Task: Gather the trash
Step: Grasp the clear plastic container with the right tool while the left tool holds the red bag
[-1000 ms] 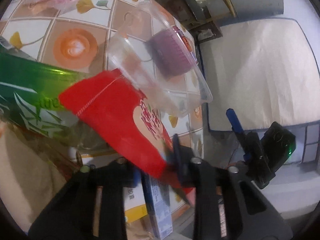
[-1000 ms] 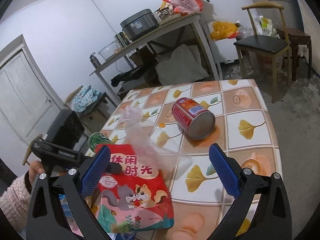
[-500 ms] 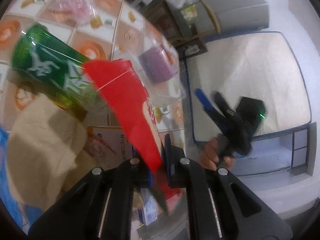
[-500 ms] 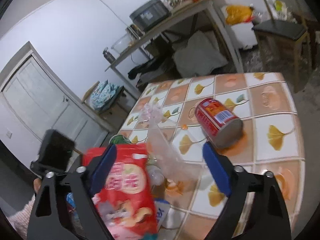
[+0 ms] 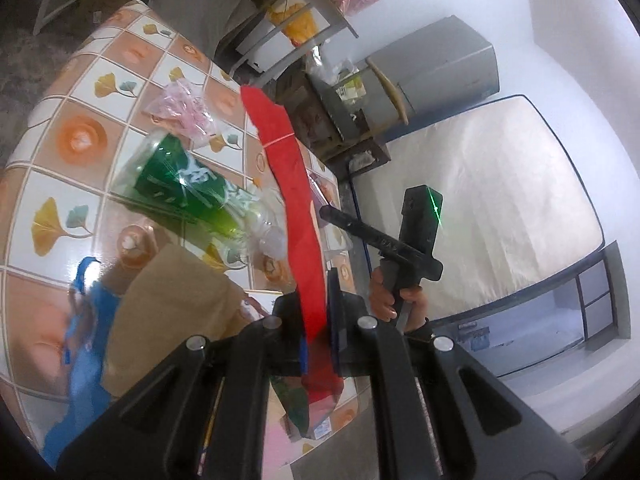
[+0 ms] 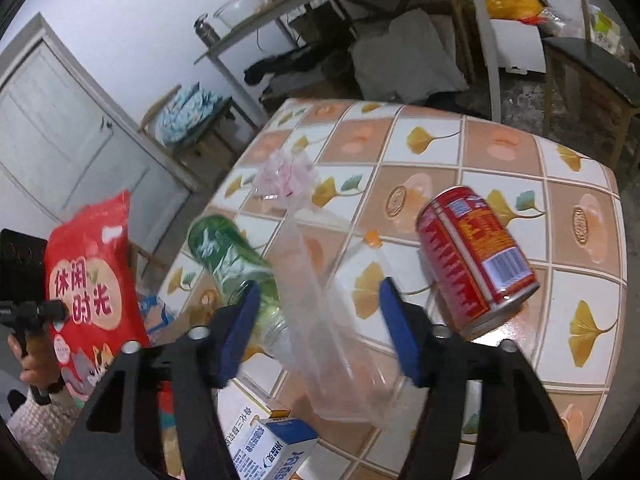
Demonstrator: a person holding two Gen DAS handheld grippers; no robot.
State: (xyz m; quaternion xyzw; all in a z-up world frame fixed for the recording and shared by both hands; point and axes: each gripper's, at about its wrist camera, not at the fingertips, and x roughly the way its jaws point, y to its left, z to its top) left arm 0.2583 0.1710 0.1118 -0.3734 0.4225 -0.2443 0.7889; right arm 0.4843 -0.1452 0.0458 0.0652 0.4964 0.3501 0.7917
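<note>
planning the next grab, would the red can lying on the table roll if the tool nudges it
The red can probably rolls: it lies on its side on the glossy tiled table. It looks rigid, so likely stiff to grip, and its smooth metal may slip. Its weight cannot be judged from these views.

On the table [image 6: 500,152], the can [image 6: 476,260] lies right of the clear bag [image 6: 320,320]; the bottle [image 6: 232,264] lies left of it. A carton [image 6: 272,448] sits at the near edge. The snack bag [image 6: 88,292] hangs off the table's left side.
</note>
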